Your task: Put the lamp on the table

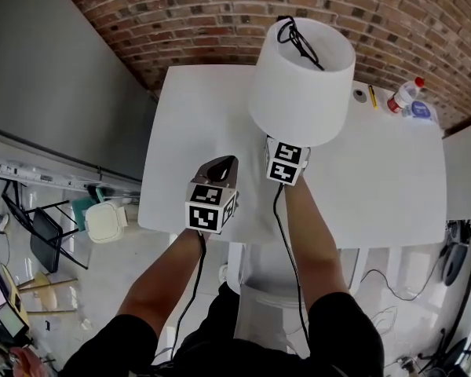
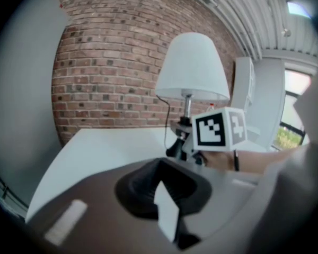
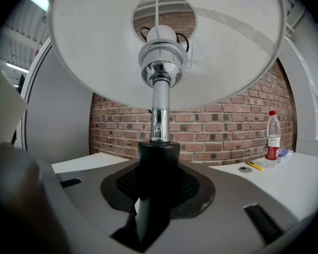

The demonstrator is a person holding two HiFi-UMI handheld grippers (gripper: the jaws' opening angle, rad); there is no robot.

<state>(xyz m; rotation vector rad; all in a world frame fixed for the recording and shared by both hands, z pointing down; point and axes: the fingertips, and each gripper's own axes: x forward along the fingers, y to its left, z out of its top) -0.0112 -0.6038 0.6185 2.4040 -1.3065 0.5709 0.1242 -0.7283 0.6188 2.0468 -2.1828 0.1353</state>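
Note:
A lamp with a white shade is held upright over the white table. My right gripper sits just under the shade, shut on the lamp's black base below the chrome stem. A black cord is bundled into the top of the shade. In the left gripper view the lamp and the right gripper hang just above the tabletop. My left gripper hovers over the table's near edge, left of the lamp, jaws together and empty.
At the table's far right corner stand a plastic bottle, a yellow pen and a small round disc. A brick wall runs behind the table. A second white surface adjoins on the right. On the floor at left are a folding chair and a white appliance.

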